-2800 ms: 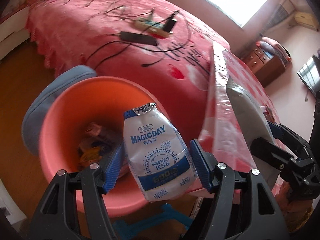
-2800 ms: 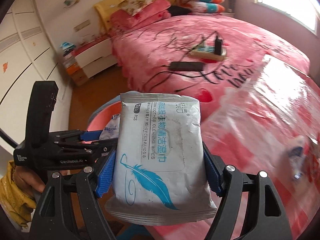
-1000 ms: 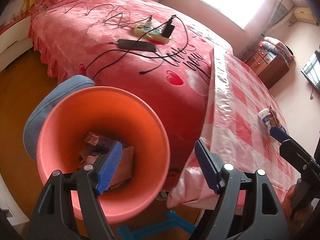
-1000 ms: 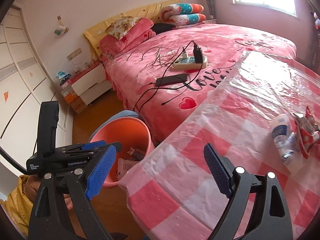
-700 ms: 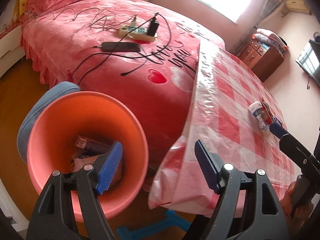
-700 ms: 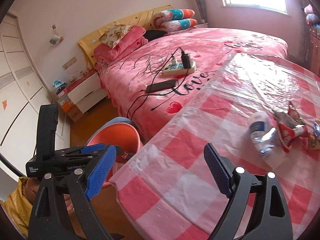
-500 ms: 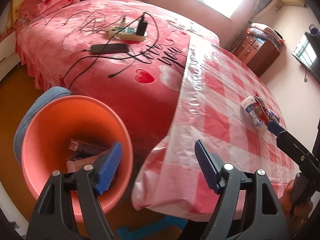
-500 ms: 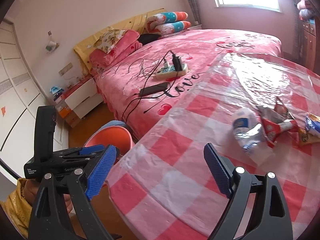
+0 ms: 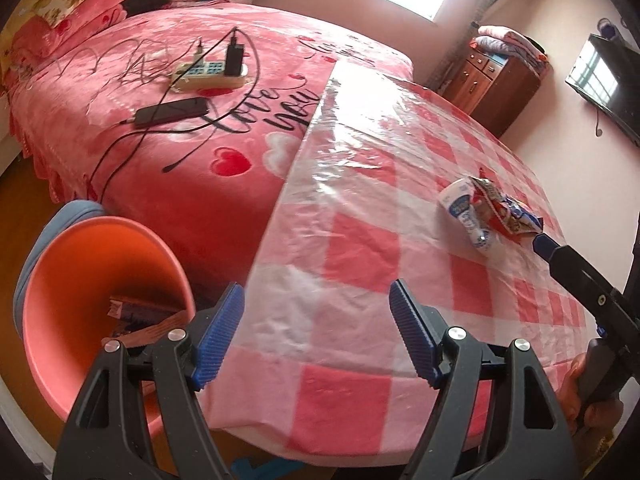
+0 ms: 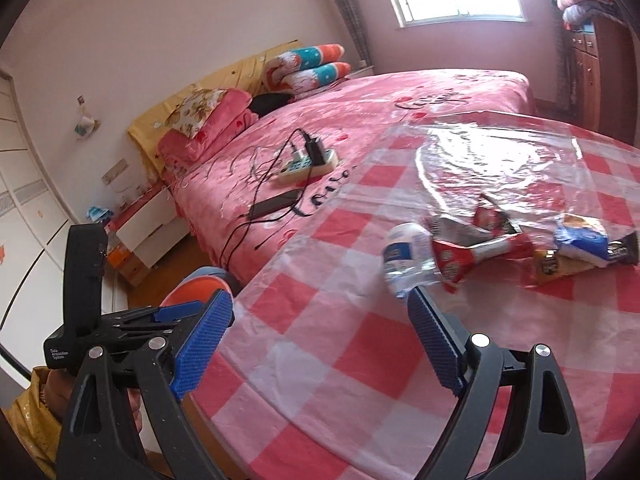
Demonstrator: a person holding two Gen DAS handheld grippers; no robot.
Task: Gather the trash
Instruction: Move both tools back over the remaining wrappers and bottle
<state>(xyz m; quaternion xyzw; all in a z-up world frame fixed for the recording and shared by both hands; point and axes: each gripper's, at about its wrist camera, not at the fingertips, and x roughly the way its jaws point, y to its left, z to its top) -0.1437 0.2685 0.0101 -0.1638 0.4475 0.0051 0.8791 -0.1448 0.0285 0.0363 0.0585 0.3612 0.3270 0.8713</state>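
Trash is what I'm after, and what's left of it lies in a loose cluster on the checked tablecloth (image 10: 360,360), well out from the near edge. Bed (image 9: 160,92) with its power strip (image 9: 210,74), phone (image 9: 172,111) and cables sits behind the table; none of that is mine to touch. Down at the floor on the left stands the orange bin (image 9: 72,264), already holding a few pieces, so every pick has to travel back over the table edge to it.

Both tools are empty with jaws spread wide: my left gripper (image 9: 316,332) hangs over the near edge of the cloth, my right gripper (image 10: 320,336) points straight at the pile, its tips just short of the crumpled bottle (image 10: 404,258).

Going by size, I'd take that bottle first with the right: it is the bulkiest and nearest. I'd straddle its crushed middle and close gently, since thin plastic will likely buckle and squirt out. Next the red snack bag (image 10: 472,250), touching the bottle and partly over it; lifting the bottle may drag it. Then the blue wrapper (image 10: 582,240) and the yellow packet (image 10: 556,266) under it. These flat ones I'd pinch at a raised fold, keeping the tips off the clear plastic cover so it doesn't bunch
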